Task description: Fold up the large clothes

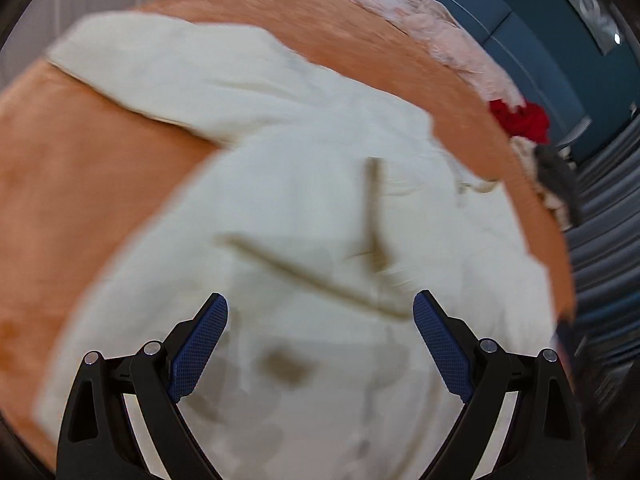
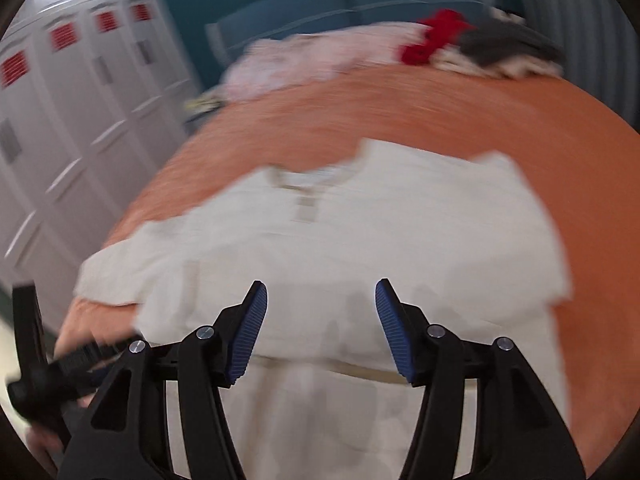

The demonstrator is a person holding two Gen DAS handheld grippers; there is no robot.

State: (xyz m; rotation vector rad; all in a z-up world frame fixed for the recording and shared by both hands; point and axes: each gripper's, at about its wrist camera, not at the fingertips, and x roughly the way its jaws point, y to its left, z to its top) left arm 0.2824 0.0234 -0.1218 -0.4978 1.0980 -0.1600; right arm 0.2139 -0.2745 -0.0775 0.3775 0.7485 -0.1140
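Observation:
A large cream-white shirt (image 1: 304, 184) lies spread on an orange bed cover (image 1: 80, 184). One sleeve (image 1: 160, 72) stretches to the upper left in the left wrist view. In the right wrist view the same shirt (image 2: 420, 236) lies flat, its collar and placket (image 2: 304, 194) pointing away from me. My left gripper (image 1: 320, 300) hovers over the shirt's body, open, with only cloth below its blue pads (image 1: 200, 352). My right gripper (image 2: 322, 284) is open too, above the shirt's near part, and nothing sits between its fingers. Both views are motion-blurred.
Along the bed's far edge lie a pale pink garment (image 2: 304, 60), a red one (image 2: 432, 36) and a grey one (image 2: 508, 46). Blue padded panels (image 2: 304, 4) stand behind them and white lockers (image 2: 80, 92) to the left. A hand holds a black tool (image 2: 44, 376) at the lower left.

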